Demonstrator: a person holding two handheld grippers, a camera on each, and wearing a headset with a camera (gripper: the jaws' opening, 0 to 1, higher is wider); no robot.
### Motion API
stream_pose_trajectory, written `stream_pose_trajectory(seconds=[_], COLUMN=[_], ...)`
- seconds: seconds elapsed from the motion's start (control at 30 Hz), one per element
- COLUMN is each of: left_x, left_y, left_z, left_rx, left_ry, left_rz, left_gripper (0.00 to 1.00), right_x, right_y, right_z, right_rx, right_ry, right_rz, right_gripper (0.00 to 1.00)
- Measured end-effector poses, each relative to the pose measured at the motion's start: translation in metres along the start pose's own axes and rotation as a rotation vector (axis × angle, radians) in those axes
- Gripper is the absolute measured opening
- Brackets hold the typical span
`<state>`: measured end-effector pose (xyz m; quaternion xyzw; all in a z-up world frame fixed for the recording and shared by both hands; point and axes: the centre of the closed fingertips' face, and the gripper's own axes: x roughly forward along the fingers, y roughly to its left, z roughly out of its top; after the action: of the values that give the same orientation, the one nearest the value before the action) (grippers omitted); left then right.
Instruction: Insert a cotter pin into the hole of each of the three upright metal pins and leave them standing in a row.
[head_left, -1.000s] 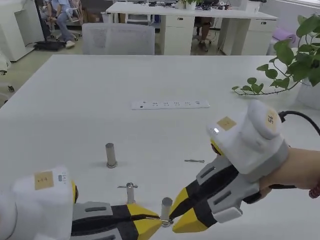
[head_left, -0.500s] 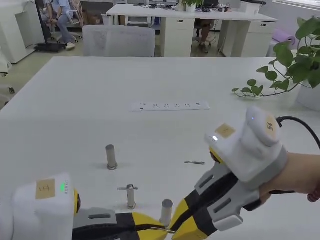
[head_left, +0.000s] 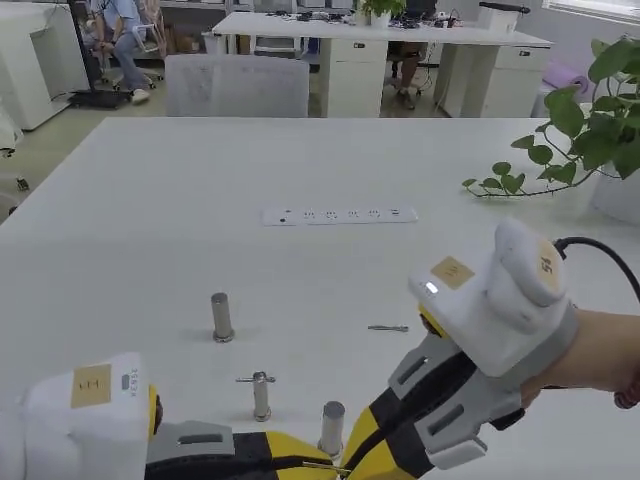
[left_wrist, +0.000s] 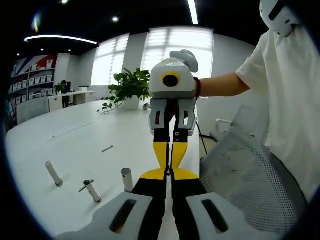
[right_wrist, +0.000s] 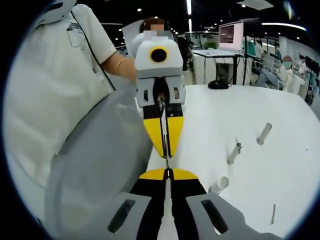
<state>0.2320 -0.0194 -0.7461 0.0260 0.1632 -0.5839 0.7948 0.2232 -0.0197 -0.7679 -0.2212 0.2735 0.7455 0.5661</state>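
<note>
beside the nearest upright pin (head_left: 332, 428), the left tool (head_left: 306, 462) is clamped on a cotter pin (head_left: 325, 464), tip to tip with the right tool (head_left: 352, 464), jaws together.

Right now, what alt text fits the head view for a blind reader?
The left tool and right tool meet tip to tip on a cotter pin beside the nearest metal pin, one of three upright on a white table.
</note>
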Motion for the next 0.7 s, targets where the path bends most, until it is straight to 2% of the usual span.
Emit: stream_pose_trajectory(seconds=[0.2,0.47,0.6,0.7], left_x=[0.000,0.003,0.003,0.002], left_y=[0.001,0.003,0.008,0.010], left_z=[0.000,-0.001,-0.003,-0.003], left_rx=[0.001,-0.005,-0.010,-0.013], left_ry=[0.000,-0.006,-0.004,-0.005], left_rz=[0.006,0.016,0.044,0.059], left_gripper=[0.01,0.01,0.03,0.09], right_x=[-0.001,-0.002,-0.004,-0.007], right_y=[-0.001,-0.004,-0.006,-0.010], right_z=[0.000,-0.003,-0.006,-0.009], right_rx=[-0.024,-0.020,-0.015,-0.010], right_ry=[0.019,0.046,0.064,0.075], right_rz=[-0.012,-0.029,-0.042,-0.057], right_gripper=[0.03,0.03,0.03,0.03])
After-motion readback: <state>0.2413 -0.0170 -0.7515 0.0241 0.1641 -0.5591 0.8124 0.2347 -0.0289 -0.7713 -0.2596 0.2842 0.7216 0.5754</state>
